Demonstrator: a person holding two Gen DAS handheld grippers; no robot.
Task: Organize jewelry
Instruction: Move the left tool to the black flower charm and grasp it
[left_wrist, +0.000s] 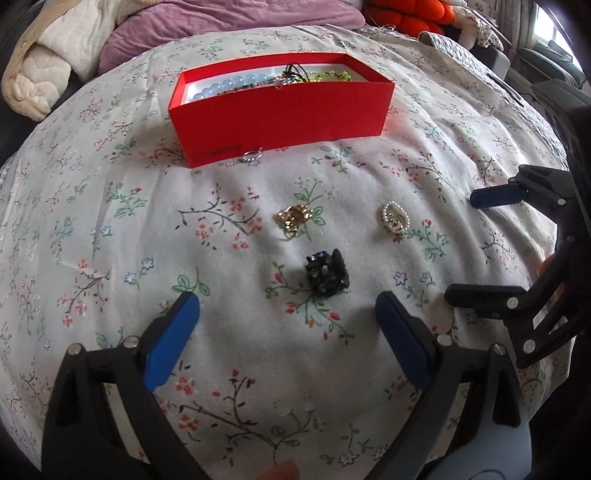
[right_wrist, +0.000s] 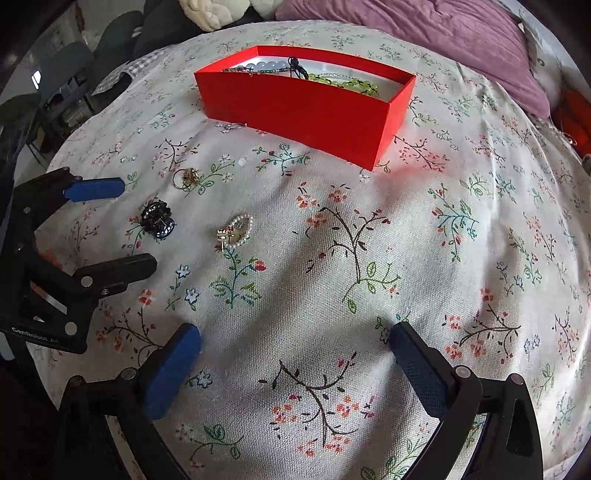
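A black jewelled hair clip (left_wrist: 327, 273) is seen lying on the floral bedspread (left_wrist: 110, 229), between a gold trinket (left_wrist: 293, 218) and a pearl-rimmed brooch (left_wrist: 395, 218), all well apart. Behind them a red box (left_wrist: 280, 122) is set, holding pale blue beads (left_wrist: 229, 85) and green beads (right_wrist: 351, 83); a small silver ring (left_wrist: 252, 156) is found just against its front wall. The left tool (left_wrist: 288, 325) is held wide open above the clip, gripping nothing. The right tool (right_wrist: 295, 354) is likewise spread fully open and empty, over bare cloth.
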